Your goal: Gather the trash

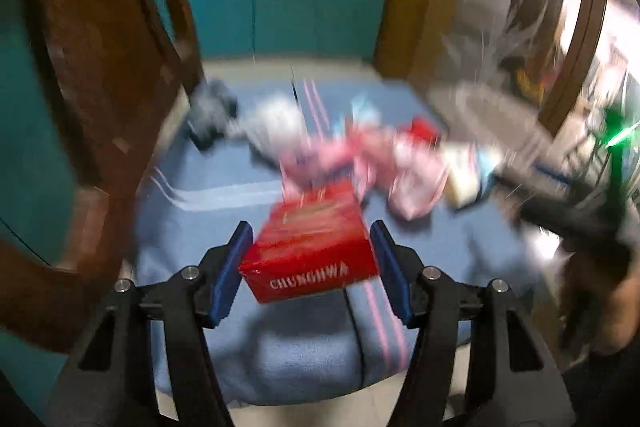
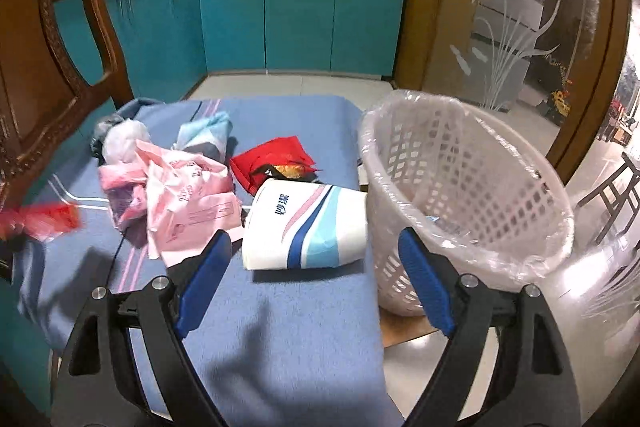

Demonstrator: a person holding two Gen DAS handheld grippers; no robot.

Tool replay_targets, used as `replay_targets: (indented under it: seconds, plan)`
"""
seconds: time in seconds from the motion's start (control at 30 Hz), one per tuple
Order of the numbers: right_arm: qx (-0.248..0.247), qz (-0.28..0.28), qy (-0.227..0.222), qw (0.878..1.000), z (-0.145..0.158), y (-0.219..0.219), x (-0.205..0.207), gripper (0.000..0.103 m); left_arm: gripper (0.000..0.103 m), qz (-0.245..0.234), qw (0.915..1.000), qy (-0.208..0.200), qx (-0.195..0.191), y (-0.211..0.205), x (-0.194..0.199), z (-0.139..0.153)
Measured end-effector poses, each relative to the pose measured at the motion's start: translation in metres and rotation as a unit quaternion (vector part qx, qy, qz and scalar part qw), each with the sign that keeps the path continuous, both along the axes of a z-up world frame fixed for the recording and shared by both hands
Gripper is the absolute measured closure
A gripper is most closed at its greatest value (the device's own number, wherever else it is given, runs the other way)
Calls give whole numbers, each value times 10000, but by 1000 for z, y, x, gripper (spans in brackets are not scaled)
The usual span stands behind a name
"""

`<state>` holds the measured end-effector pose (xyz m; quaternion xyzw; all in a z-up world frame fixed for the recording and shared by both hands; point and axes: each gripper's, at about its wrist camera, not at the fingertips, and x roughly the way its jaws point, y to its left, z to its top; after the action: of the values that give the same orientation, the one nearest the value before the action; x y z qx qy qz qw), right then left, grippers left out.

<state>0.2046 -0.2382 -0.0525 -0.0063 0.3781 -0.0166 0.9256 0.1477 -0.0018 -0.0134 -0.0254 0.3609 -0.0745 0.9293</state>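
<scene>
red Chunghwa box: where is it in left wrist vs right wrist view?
Left wrist: red box low centre, between the left gripper's jaws, above the blue cloth.
Right wrist: only a blurred red smear at the left edge, probably the box; cannot confirm.
Shared landmark: pink wrapper pile on the cloth.

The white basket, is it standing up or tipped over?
Standing up. The white basket stands beside the blue cloth, its bag-lined mouth facing up.
</scene>
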Motion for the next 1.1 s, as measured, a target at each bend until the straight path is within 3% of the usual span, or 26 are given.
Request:
replay_targets:
  seconds: [0.17,0.23,0.27,0.3,0.37,0.43,0.5,0.57,0.67,0.73,0.8,0.83,0.87,0.97,1.03,1.07,1.1]
  plan:
    - [31,-40,303,9995,-15,6,20,19,42,417,9951,-827,-342,23,-30,41]
    - [3,-45,416,9991,-20,10,29,19,45,441,9939,-959,-330,26,-32,47]
    - [-14,-33,455,9990,-24,13,32,18,59,441,9938,-968,-324,27,-32,47]
    - [-41,-32,485,9988,-28,14,35,18,66,429,9941,-937,-331,28,-32,47]
    - [-117,-33,576,9983,-38,15,42,18,71,387,9952,-824,-365,28,-30,44]
    - [-40,-20,638,9980,-41,12,43,31,75,362,9959,-758,-332,28,-29,42]
    - [200,40,698,9974,-36,8,41,58,75,332,9967,-679,-306,28,-28,38]
    - [335,89,579,9977,-24,5,34,75,75,363,9970,-615,-304,30,-26,35]
    - [533,154,385,9977,-6,2,20,90,75,415,9974,-468,-351,35,-22,29]
    - [544,193,348,9977,0,3,14,91,72,304,9989,-195,-314,34,-15,21]
    - [593,278,448,9968,-2,4,11,89,46,192,9995,110,-219,32,-10,10]
    - [580,334,539,9963,-6,5,12,88,20,229,9995,180,-128,31,-11,4]
    - [559,418,665,9953,-11,6,13,86,14,265,9995,189,-53,30,-12,1]
    - [499,494,805,9943,-21,9,15,84,10,149,9980,503,343,19,-8,-16]
    - [483,447,784,9947,-21,9,15,59,10,205,9955,692,609,12,-4,-30]
    - [457,391,720,9956,-21,8,15,35,10,242,9947,720,688,11,-3,-34]
    - [403,306,596,9969,-19,6,14,30,9,306,9933,746,823,9,-1,-39]
